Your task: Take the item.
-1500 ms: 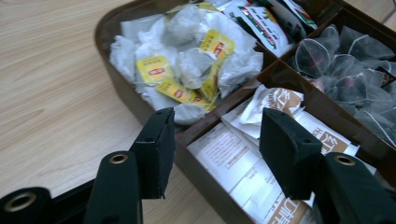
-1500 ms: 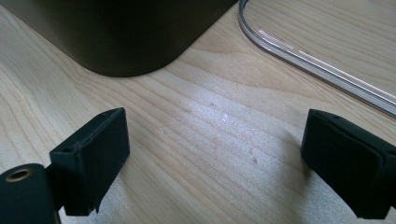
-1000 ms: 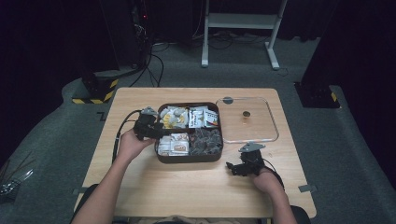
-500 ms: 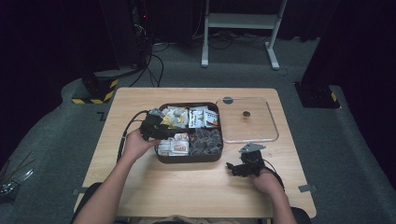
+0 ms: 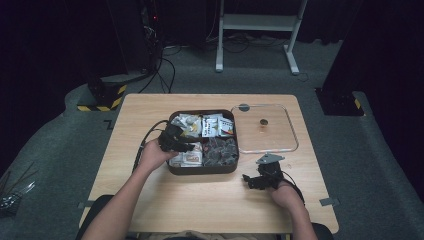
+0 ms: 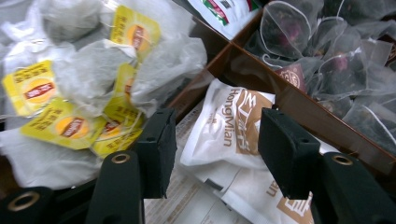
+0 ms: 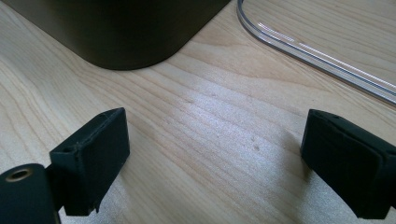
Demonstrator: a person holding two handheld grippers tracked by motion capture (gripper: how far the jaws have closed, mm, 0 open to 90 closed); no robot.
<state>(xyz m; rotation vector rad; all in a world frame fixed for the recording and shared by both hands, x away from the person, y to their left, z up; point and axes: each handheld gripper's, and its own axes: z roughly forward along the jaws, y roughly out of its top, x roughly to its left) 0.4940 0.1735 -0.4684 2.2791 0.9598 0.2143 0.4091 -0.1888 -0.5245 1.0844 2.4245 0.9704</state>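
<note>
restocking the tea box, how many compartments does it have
4 in the box: back left holds yellow-tagged tea bags, back right white sachets, front left white-and-brown packets, front right dark mesh tea bags. The left gripper hides part of the divider.

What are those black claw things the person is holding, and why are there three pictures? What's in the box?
A person sits at a wooden table and holds a grabbing tool in each hand. Each tool has two black jaws that pinch like tongs.

One picture is taken from above and looks down at the table. The other two come from little cameras riding on the tools, so you look along the jaws.

On the table is a dark box split into sections full of tea bags. Beside it lies its clear lid.

The left gripper hangs over the box, jaws open, with a white packet printed in brown lying between them but not pinched. Yellow-tagged tea bags lie next to it.

The right gripper rests by the table's near edge, open, holding nothing.
</note>
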